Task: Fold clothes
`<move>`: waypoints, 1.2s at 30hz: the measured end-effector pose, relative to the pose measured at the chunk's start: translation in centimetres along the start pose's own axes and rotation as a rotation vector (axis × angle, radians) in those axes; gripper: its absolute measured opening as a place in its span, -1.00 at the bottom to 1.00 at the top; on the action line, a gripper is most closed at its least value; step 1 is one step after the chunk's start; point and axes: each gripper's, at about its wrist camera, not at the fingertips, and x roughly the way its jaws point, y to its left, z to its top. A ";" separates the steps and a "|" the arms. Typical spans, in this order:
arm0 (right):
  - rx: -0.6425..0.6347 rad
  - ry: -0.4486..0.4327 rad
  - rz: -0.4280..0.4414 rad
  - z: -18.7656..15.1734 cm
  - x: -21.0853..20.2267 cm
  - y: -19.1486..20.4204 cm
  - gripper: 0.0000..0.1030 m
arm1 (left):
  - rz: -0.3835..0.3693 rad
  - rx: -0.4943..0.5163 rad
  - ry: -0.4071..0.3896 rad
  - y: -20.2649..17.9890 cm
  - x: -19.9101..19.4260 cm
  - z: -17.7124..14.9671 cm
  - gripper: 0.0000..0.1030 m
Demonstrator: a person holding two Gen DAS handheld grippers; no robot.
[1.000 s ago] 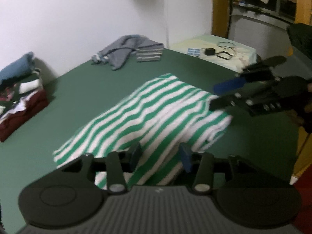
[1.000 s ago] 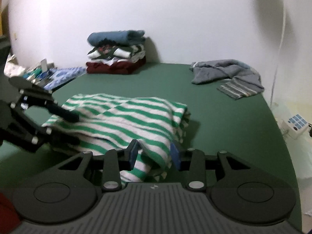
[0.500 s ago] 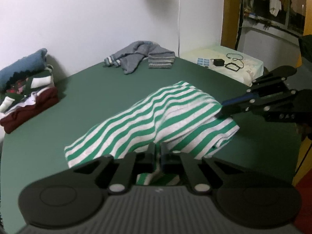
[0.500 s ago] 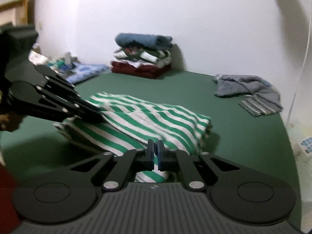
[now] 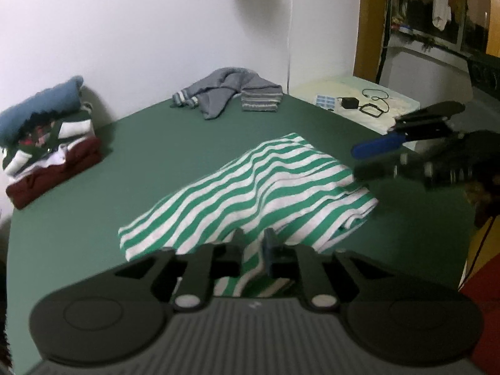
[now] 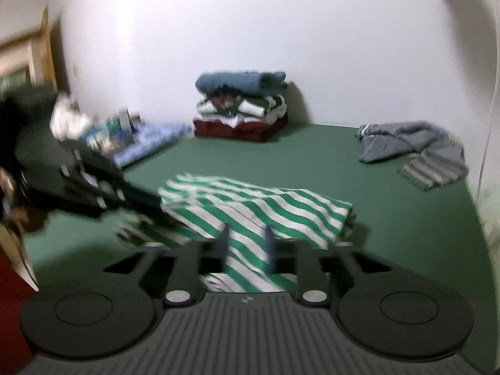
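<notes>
A green-and-white striped garment (image 5: pixel 265 187) lies folded on the green bed (image 5: pixel 156 143). My left gripper (image 5: pixel 253 243) sits at its near edge. Its jaws are opening a little, with striped cloth showing in the narrow gap and no pad visibly pressing on it. In the right wrist view my right gripper (image 6: pixel 247 243) hovers over the same garment (image 6: pixel 265 209), jaws opening wide, with cloth below and between them. From the left wrist view the right gripper (image 5: pixel 356 162) stands parted at the garment's right corner. The left gripper (image 6: pixel 156 201) appears blurred at the cloth's left edge.
A stack of folded clothes (image 5: pixel 47 143) (image 6: pixel 240 109) stands against the white wall. A crumpled grey garment (image 5: pixel 228 93) (image 6: pixel 412 147) lies at the far corner. A pale side table (image 5: pixel 400 109) with cables is beyond the bed. Clutter (image 6: pixel 125 137) lies at the left.
Half a second ago both grippers were shut on the striped cloth. Now both pairs of jaws have parted, the right one much wider. The right wrist view is blurred.
</notes>
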 end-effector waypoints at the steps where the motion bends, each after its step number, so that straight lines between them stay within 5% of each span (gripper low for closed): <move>1: -0.044 0.016 -0.011 -0.1 0.3 0.4 -0.11 | 0.002 0.008 0.007 -0.1 0.3 0.0 -0.70; 4: -0.174 0.073 -0.045 -0.9 1.1 1.5 -0.26 | 0.012 0.017 0.028 -0.4 1.1 -0.3 -0.63; 11: -0.188 0.105 -0.129 -2.1 2.5 0.6 -0.46 | 0.026 -0.008 0.028 -0.3 1.8 -0.3 -0.52; 15: -0.161 0.110 -0.121 -2.4 2.5 0.1 -0.98 | 0.026 -0.008 0.027 -0.2 2.0 -0.2 -0.52; 25: -0.169 0.137 -0.046 -2.4 -0.4 0.0 -0.98 | -0.092 0.008 0.057 -1.2 1.4 -1.1 -0.79; 32: -0.208 0.231 -0.009 -3.9 0.6 0.5 -1.00 | -0.106 0.042 0.108 -1.6 1.8 -2.1 -0.76; 36: -0.133 0.142 0.038 -1.8 -1.3 -0.4 -1.00 | -0.125 0.041 0.090 -1.1 0.0 -1.3 -0.73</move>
